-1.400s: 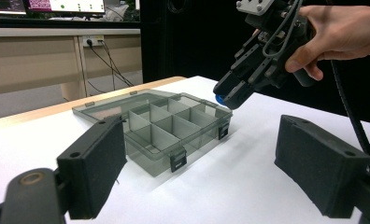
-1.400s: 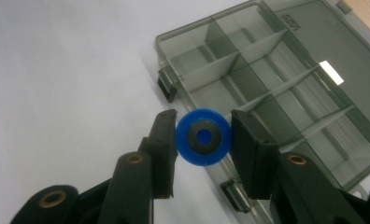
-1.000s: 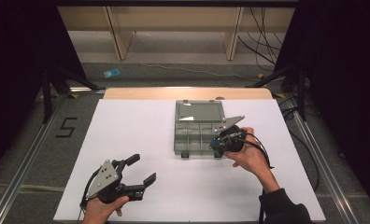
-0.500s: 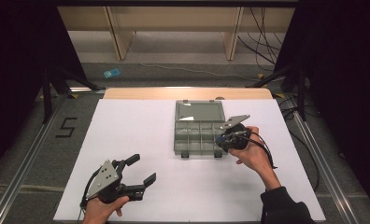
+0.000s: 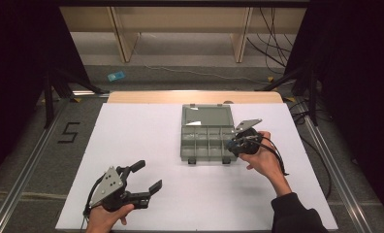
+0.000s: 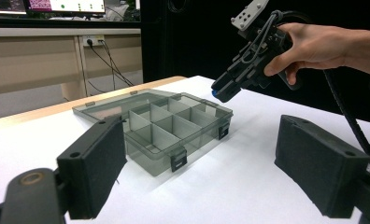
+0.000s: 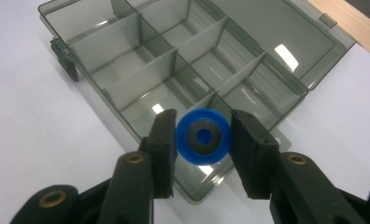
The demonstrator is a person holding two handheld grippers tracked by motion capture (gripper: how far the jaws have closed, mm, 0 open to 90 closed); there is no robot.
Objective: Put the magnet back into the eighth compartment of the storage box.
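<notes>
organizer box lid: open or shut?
Open. The organizer box has its lid folded back flat on the table, and its compartments look bare.

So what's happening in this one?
A person works at a white table with a gripper in each hand. The right gripper is shut on a blue ring and holds it over the right end of an open grey compartment box, whose compartments look empty. The left gripper sits open near the table's front edge, holding nothing.
</notes>
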